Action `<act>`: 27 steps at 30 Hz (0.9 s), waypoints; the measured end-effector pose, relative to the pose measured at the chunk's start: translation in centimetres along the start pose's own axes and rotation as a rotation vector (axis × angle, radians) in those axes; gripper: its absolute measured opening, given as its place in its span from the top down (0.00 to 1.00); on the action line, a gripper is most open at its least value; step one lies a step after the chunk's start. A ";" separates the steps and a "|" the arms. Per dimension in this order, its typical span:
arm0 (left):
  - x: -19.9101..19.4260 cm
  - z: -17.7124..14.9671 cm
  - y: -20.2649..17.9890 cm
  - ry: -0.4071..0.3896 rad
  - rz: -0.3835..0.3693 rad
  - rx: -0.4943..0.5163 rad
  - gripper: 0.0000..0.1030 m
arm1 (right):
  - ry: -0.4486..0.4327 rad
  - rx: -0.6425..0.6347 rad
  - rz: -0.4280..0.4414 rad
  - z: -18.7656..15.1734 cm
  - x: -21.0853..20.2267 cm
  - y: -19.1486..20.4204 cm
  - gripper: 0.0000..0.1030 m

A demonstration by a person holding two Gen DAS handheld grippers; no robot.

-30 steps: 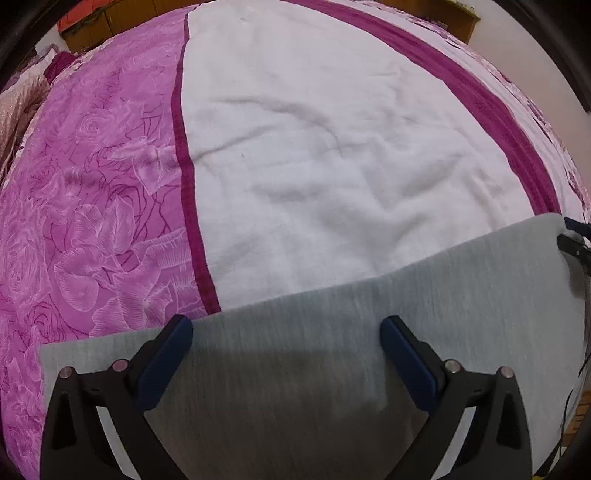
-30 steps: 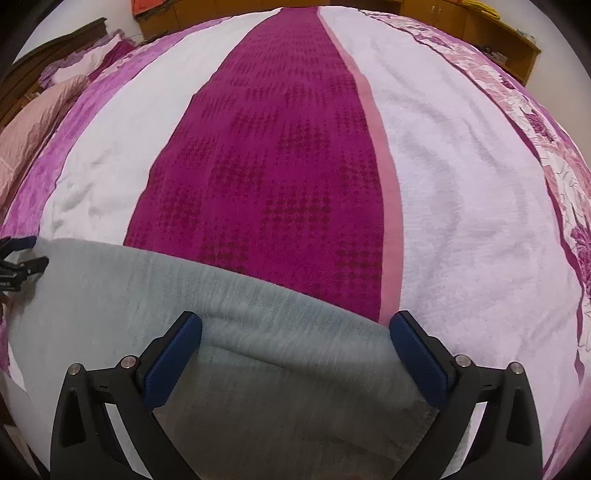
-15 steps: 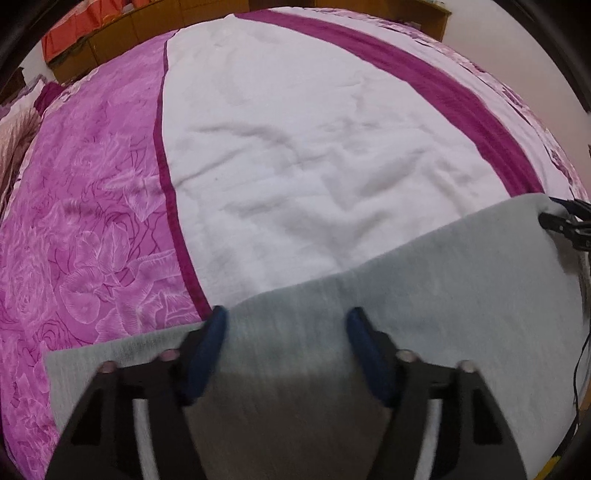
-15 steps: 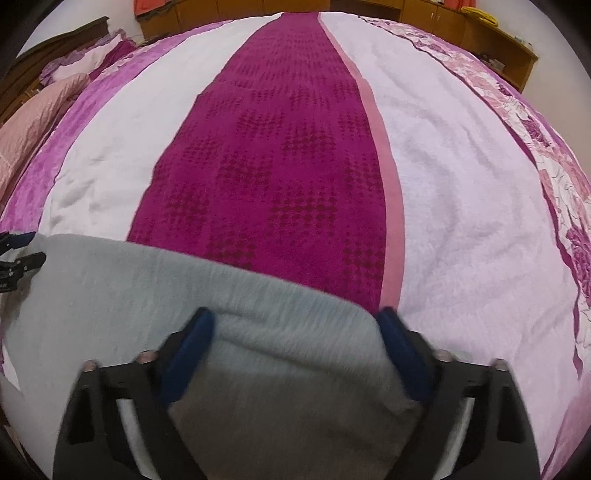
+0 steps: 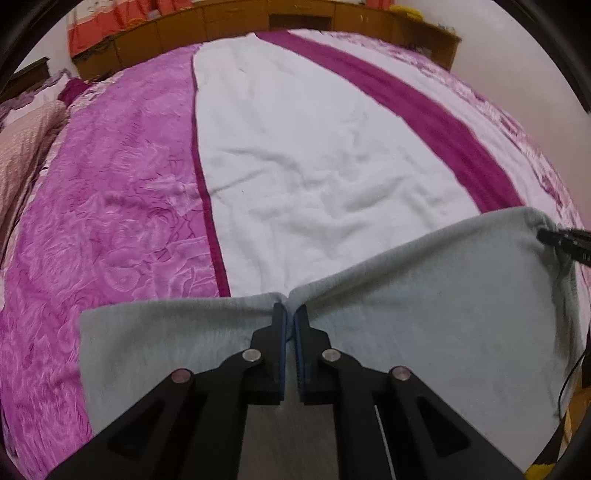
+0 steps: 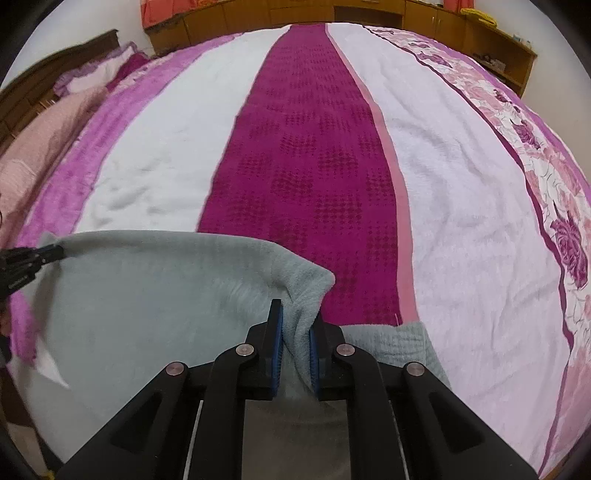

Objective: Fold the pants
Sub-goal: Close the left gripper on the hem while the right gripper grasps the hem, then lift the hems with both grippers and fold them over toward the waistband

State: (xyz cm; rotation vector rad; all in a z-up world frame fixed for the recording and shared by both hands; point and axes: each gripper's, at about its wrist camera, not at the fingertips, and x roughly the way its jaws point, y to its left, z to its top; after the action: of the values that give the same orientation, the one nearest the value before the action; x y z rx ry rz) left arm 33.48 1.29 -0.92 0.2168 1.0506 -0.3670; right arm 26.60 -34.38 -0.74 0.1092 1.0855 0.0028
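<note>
Both tools, left [image 5: 290, 314] and right [image 6: 296, 325], have just clamped onto the grey pants [image 5: 424, 314]; lower pants cut off.

A home bedroom: wide bed [image 6: 461, 206] under a pink-striped bedspread [image 6: 306, 155], pillows [image 6: 40, 147], wooden headboard [image 6: 55, 70], wooden cabinets [image 6: 369, 11] along the wall.

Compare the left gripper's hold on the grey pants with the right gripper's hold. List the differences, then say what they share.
1. The left gripper pinches a thin edge partway along the grey pants; the right gripper pinches a thicker bunch at a corner.
2. Cloth spreads to both sides of the left gripper; beside the right gripper it spreads mostly to one side.

Shared: both have just closed on the same edge, over the striped bedspread.
</note>
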 end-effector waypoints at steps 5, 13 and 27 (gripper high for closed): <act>-2.7 -1.2 -0.6 -0.059 0.004 -0.009 0.96 | -0.031 -0.013 0.029 -1.2 -2.1 0.7 0.95; -6.6 -3.6 -0.8 -0.114 0.010 -0.071 0.96 | -0.086 -0.012 0.058 -3.3 -5.2 1.3 0.96; -13.0 -8.8 -2.7 -0.186 0.041 -0.149 0.96 | -0.158 -0.007 0.086 -7.6 -10.7 1.6 0.97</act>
State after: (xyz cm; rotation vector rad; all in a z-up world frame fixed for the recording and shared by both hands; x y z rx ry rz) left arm 19.54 4.40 6.18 0.0688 0.8839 -0.2654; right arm 15.01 -32.75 5.34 0.1478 0.9224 0.0739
